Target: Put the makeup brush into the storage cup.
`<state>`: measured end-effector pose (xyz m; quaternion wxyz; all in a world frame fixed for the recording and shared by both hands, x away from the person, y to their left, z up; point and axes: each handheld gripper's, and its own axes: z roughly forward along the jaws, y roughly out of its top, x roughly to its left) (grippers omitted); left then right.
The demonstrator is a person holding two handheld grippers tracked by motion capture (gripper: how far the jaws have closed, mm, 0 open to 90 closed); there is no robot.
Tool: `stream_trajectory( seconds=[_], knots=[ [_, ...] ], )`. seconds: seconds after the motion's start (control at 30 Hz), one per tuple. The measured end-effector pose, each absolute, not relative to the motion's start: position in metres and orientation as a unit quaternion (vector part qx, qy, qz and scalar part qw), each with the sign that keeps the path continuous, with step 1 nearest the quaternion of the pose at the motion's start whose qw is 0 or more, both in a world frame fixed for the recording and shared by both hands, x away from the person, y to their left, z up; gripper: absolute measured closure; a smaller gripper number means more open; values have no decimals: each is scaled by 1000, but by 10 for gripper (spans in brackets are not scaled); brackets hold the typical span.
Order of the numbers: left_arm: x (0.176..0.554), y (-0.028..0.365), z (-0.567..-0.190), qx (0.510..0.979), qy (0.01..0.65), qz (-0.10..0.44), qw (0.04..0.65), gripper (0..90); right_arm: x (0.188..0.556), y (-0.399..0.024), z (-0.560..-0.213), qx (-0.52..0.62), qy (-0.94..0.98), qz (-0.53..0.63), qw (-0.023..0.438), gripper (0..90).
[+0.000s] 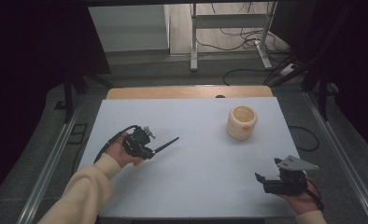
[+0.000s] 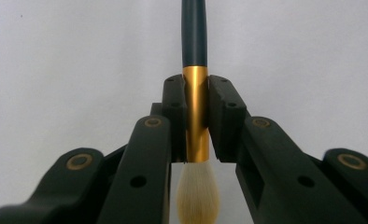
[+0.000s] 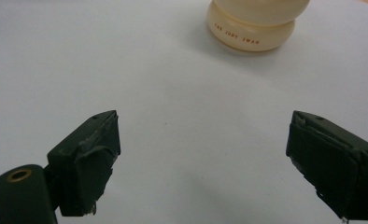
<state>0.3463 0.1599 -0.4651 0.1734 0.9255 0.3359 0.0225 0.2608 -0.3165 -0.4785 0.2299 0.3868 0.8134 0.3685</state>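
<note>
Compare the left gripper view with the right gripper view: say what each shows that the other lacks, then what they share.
Left gripper view alone: a brush with a dark handle, gold ferrule and pale bristles, clamped at the ferrule between the left tool's jaws, bristles toward the camera.

Right gripper view alone: the base of a cream cup with small red lettering, standing ahead of the right tool, whose jaws are wide apart with nothing between them.

Both: black jaws rising from the bottom and the white table beneath.
</note>
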Motion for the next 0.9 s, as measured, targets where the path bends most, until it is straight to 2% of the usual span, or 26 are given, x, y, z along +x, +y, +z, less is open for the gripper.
stream_trajectory(
  seconds=[0.9],
  knots=[
    [342,148,-460,929,316,20,192,787,260,-314,-478,385,813,372,227,107]
  ],
)
